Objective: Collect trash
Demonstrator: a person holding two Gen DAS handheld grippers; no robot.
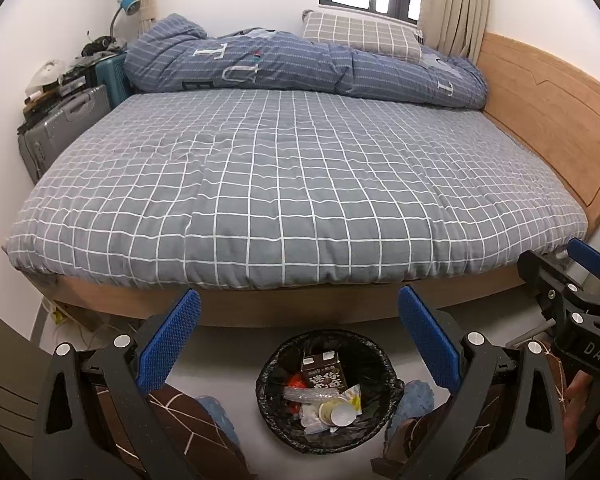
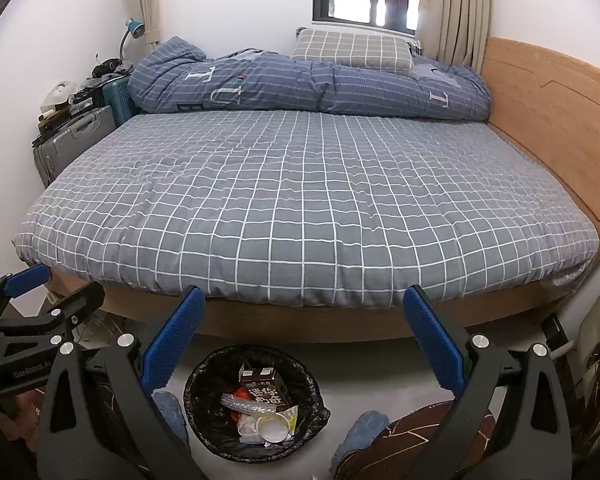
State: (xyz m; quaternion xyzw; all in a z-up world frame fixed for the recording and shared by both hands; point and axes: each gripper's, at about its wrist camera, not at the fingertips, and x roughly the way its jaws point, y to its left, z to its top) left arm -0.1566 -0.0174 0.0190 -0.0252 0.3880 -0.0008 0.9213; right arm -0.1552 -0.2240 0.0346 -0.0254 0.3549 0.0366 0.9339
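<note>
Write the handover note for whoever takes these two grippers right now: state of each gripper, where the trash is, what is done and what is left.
Left gripper: open, empty.
Right gripper: open, empty.
Both are held above the black-lined trash bin on the floor in front of the bed.
Done: a brown drink carton, a paper cup and wrappers lie in the bin.
Left: no trash shows on the bedspread; check the floor beyond these views.
</note>
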